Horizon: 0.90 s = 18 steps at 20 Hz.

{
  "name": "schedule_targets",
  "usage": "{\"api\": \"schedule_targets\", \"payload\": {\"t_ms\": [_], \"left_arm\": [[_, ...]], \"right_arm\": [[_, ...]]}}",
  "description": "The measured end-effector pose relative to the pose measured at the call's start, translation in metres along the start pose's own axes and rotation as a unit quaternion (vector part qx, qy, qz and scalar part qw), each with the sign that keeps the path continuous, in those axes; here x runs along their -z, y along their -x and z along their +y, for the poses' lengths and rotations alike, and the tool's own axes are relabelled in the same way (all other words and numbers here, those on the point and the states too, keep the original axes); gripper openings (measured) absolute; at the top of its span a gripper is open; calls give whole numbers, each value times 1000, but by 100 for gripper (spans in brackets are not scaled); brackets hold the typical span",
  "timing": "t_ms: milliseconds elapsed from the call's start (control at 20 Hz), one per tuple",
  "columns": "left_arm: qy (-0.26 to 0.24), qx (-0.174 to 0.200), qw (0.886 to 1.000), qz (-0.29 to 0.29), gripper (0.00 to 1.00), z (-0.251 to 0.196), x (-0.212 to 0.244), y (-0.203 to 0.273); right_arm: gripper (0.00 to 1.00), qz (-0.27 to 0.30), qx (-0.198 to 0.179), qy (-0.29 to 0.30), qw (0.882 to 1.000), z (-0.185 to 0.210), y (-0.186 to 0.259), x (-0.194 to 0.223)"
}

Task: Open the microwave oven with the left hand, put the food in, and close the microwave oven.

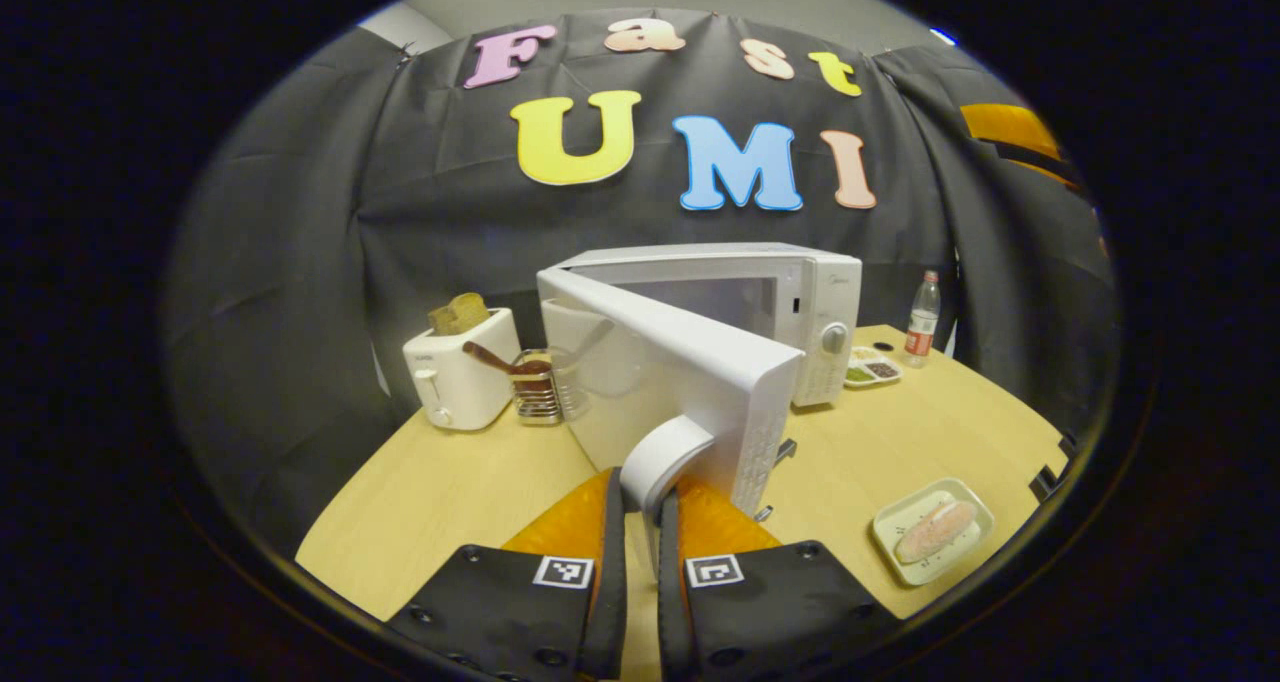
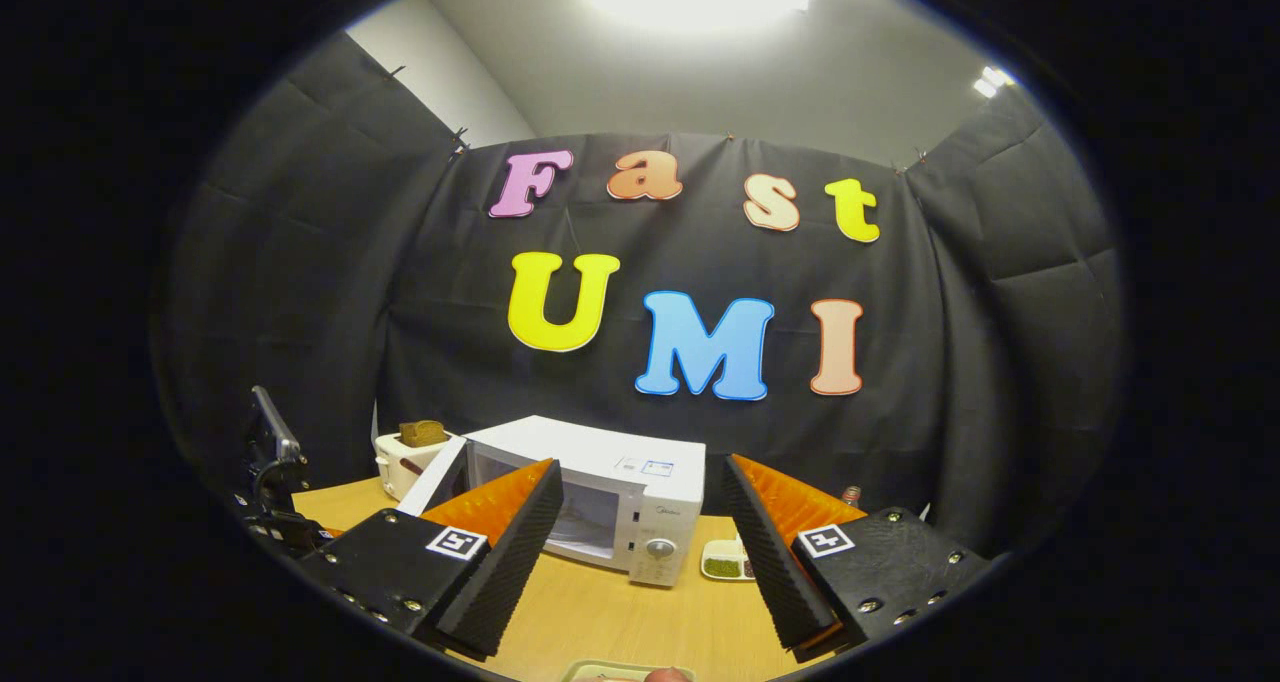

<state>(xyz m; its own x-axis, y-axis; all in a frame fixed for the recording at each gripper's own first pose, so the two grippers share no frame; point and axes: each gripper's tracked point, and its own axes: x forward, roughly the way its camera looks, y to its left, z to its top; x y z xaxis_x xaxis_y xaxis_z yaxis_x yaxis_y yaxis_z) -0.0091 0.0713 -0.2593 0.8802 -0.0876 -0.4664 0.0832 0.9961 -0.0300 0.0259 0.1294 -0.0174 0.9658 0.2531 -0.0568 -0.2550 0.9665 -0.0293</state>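
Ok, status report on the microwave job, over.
Left gripper shut on door handle, microwave door swung open. Right gripper open, empty. Food plate waiting on table.

White toaster [image 1: 458, 377] holding bread on the desk [image 1: 450, 482], wire rack [image 1: 537, 390] just right of toaster, bottle [image 1: 922, 319] and small divided dish [image 1: 872, 367] far right of toaster

Light wooden table [image 1: 440, 492], white microwave oven [image 1: 790, 292] at its far middle with door swung open, white toaster [image 1: 455, 377] holding bread far left, wire rack [image 1: 535, 392] beside it, small divided dish [image 1: 872, 369] and bottle [image 1: 922, 319] far right, white tray of food [image 1: 932, 530] near right
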Motion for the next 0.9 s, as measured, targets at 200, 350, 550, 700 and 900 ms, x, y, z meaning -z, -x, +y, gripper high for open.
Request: {"api": "schedule_targets", "payload": {"t_ms": [200, 350, 550, 700, 900], "left_arm": [[6, -14, 1000, -1, 19, 40, 8, 9], [24, -6, 1000, -1, 20, 58, 13, 13], [27, 4, 1000, 1, 20, 77, 16, 15], [45, -3, 999, 10, 20, 90, 20, 19], [52, -56, 997, 15, 19, 113, 34, 38]], "right_arm": [[97, -4, -11, 0, 1000, 35, -6, -2], [97, -5, -19, 0, 1000, 58, -11, -3], [97, -4, -28, 5, 1000, 81, -15, -5], [97, -4, -31, 7, 999, 87, -17, -5], [98, -4, -64, 15, 998, 96, -26, -6]]}}
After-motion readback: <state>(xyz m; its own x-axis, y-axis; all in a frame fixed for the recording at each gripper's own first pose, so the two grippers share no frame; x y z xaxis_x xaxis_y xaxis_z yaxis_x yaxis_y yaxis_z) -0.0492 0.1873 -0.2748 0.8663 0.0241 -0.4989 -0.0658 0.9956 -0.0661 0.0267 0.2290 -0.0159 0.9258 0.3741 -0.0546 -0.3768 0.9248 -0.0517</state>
